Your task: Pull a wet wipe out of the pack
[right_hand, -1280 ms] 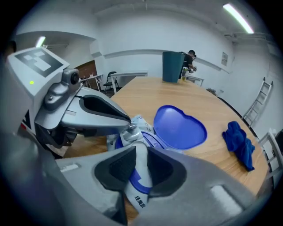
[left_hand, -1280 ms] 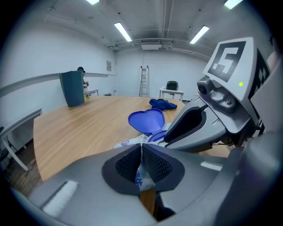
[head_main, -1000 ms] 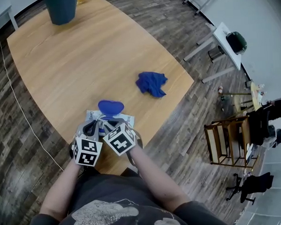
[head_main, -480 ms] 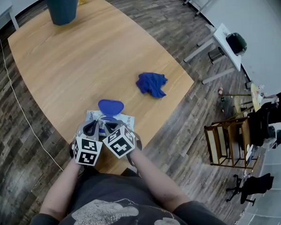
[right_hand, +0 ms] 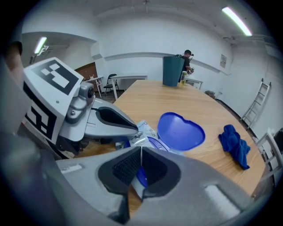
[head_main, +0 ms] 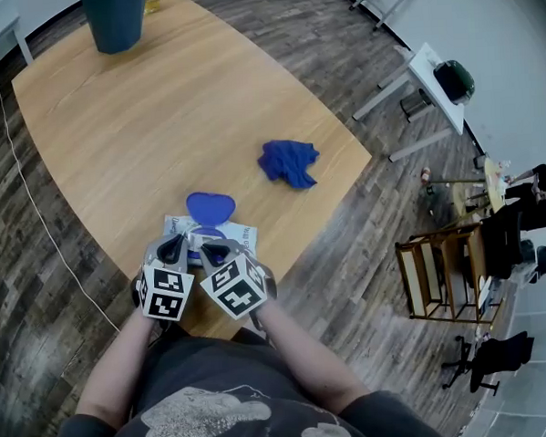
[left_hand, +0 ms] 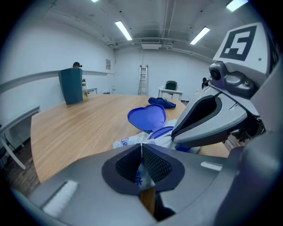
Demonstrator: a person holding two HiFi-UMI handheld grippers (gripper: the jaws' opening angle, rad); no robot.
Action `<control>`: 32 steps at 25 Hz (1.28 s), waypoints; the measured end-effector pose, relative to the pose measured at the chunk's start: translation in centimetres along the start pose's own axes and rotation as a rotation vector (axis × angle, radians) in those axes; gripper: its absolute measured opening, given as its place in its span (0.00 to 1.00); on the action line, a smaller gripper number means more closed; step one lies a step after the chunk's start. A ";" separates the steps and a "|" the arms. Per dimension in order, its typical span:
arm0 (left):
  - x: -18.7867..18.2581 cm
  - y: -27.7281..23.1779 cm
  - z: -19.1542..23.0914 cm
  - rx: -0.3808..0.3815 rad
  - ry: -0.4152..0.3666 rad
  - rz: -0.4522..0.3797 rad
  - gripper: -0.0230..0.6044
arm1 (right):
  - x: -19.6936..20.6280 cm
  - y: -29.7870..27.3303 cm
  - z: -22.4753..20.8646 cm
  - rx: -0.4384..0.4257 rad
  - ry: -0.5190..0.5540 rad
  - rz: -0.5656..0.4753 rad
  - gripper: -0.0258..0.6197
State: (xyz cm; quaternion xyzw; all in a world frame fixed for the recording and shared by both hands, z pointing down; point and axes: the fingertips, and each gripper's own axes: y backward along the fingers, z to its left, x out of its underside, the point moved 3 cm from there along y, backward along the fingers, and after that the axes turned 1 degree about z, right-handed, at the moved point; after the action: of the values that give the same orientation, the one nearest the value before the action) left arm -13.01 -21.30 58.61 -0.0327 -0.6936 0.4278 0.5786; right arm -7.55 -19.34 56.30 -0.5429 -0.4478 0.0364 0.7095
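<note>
Pack: your soft white-and-blue wipes pack point(head_main: 230, 233) lies at the near edge of the wooden table point(head_main: 158, 109), with its blue heart-shaped lid point(head_main: 210, 208) open.
Handling: light, limp and damp; pinch the wipe's tip at the opening.
Left gripper point(head_main: 176, 248): clamped on the pack's film edge.
Right gripper point(head_main: 210, 250): pinched together, apparently on a thin white wet wipe point(right_hand: 141, 149).
</note>
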 end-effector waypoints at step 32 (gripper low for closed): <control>-1.8 2.5 1.1 -0.123 0.049 -0.075 0.16 | 2.7 10.7 -8.4 0.183 -0.250 -0.262 0.04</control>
State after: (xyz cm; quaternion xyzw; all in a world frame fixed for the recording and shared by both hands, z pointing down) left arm -14.49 -21.33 55.66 -0.0527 -0.7048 0.3616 0.6080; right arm 4.37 -19.77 49.25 -0.4047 -0.5938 0.0514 0.6935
